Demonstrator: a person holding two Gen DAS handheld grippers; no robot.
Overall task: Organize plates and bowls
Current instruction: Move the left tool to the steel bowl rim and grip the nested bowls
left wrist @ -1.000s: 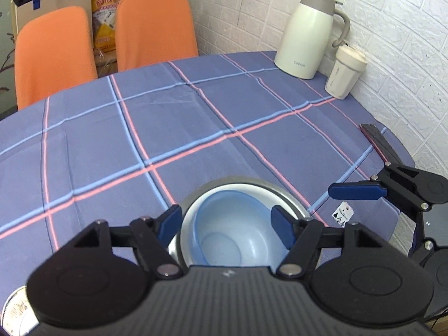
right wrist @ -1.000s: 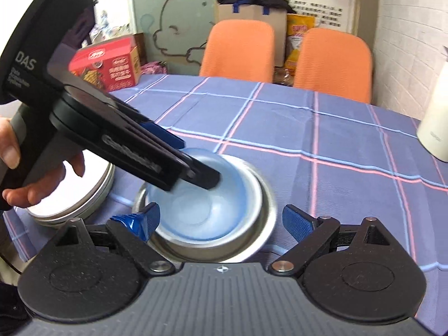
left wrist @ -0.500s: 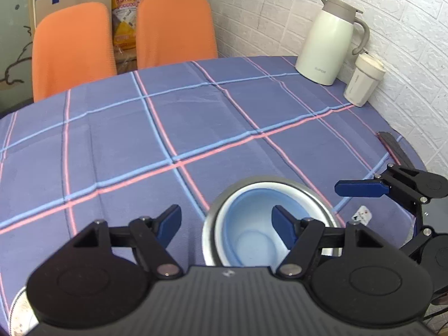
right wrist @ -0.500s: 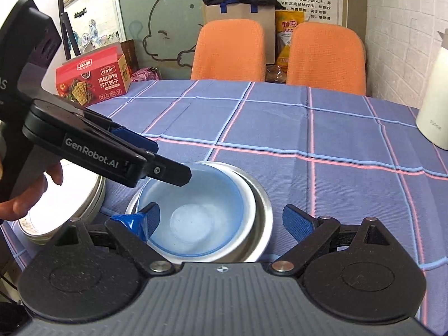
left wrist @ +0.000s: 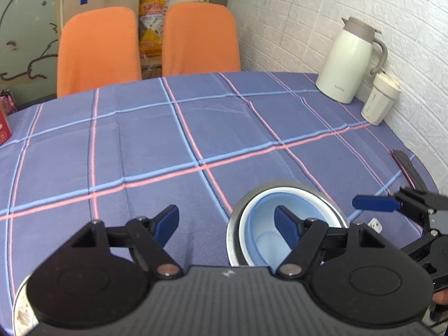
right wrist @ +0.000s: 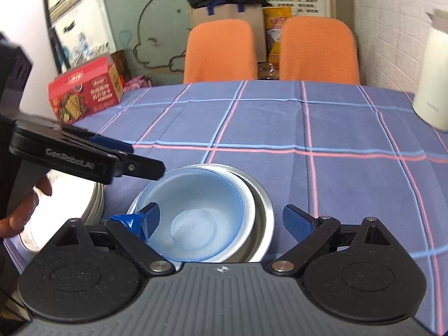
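Compared with one second ago, the left gripper [left wrist: 226, 222] has shifted sideways: the nested bowls were between its jaws then, and now they lie under its right finger only, with bare tablecloth [left wrist: 196, 128] between the jaws. Its jaws have just been opening a little more, and they hold nothing. In the right wrist view the same gripper [right wrist: 123, 162] has pulled back from over the bowl toward the left edge.

The blue bowl [right wrist: 196, 215] sits inside a white bowl [right wrist: 247, 196], and both sit inside the metal bowl [right wrist: 263, 210]. This stack is just in front of the right gripper [right wrist: 221, 222], a little to the left of the middle of its gap. The right jaws stand wide open with no grip; the left fingertip overlaps the near rim of the blue bowl, but I cannot tell if it touches.

I judge that the step of nesting the blue bowl is finished and the left hand is leaving. To the left of the right jaws, near a hand [right wrist: 19, 210], stands a stack of plates [right wrist: 92, 207] with a metal rim.

The next move probably calls for choosing another dish or moving the bowl stack. For lifting the stack, one finger should go inside the metal rim and the other outside, then close firmly, because smooth metal may slip.
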